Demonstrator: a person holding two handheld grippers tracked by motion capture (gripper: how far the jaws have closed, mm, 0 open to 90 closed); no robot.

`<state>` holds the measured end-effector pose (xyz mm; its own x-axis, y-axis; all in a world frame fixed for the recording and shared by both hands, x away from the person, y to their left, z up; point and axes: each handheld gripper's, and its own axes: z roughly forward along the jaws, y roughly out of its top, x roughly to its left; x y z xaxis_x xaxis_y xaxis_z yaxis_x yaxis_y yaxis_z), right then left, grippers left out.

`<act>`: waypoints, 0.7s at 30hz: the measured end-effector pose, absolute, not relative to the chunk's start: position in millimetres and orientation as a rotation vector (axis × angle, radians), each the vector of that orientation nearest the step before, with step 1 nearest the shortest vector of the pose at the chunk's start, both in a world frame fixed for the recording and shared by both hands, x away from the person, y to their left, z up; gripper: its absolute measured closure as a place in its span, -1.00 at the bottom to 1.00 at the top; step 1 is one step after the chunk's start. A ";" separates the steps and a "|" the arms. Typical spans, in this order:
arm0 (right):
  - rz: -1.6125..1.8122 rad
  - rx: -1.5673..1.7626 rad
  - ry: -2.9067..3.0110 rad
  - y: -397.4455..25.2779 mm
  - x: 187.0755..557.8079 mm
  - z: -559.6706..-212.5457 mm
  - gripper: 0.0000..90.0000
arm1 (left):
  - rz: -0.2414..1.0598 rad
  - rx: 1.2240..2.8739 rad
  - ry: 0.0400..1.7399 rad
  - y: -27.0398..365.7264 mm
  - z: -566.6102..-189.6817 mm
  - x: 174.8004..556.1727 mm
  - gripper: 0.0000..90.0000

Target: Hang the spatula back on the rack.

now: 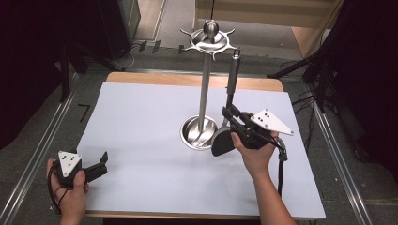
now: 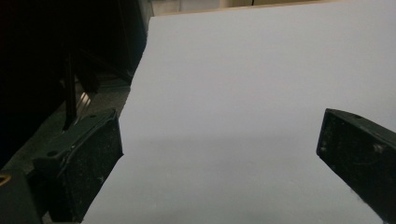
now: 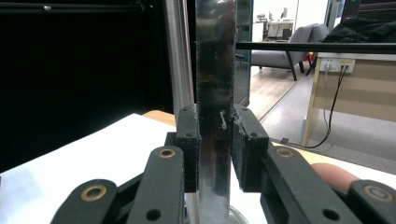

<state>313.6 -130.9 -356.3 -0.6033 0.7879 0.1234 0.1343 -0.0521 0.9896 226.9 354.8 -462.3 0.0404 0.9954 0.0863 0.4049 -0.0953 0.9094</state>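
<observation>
Item one, my right gripper [image 1: 231,116]: jaws clamped on the dark shank of a spatula [image 1: 226,123], the two pads [image 3: 189,149] pressing it from either side in the right gripper view. The spatula stands near upright, just right of the table's [image 1: 141,117] centre, its black blade low beside the round base dish [image 1: 197,133] of a chrome utensil stand [image 1: 205,84], its silver handle end up near one of the hooks on the stand's top ring [image 1: 210,43]; whether it touches a hook I cannot tell. Item two, my left gripper [image 1: 96,169]: jaws apart, holding nothing, resting at the table's near left corner over bare white surface. Step in hand, as I judge it: hanging the spatula on the stand, or lifting it off; the pictures do not settle which. If hanging, the next move calls for raising the handle end level with a hook and guiding its loop over the tip, keeping the shank vertical and my grip firm so the blade does not swing into the pole.
</observation>
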 end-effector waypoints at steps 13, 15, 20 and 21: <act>1.787 1.023 1.676 -154.8 311.5 -348.4 0.08 | 1.036 1.598 1.447 354.5 -462.3 227.0 -0.98; 1.774 1.033 1.673 -159.6 311.5 -349.1 -0.02 | 1.038 1.599 1.447 354.3 -462.4 227.0 -0.98; 1.730 1.079 1.665 -168.5 312.7 -353.0 -0.27 | 1.040 1.602 1.451 354.1 -462.2 227.0 -0.98; 1.718 1.090 1.664 -170.2 313.2 -354.2 -0.30 | 1.040 1.602 1.450 354.1 -462.3 227.0 -0.98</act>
<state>313.2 -170.2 -354.2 -0.5493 0.8122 0.1966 0.1704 -0.1214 0.9779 227.0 354.1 -462.3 0.0390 0.9948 0.0940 0.4078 -0.1017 0.9074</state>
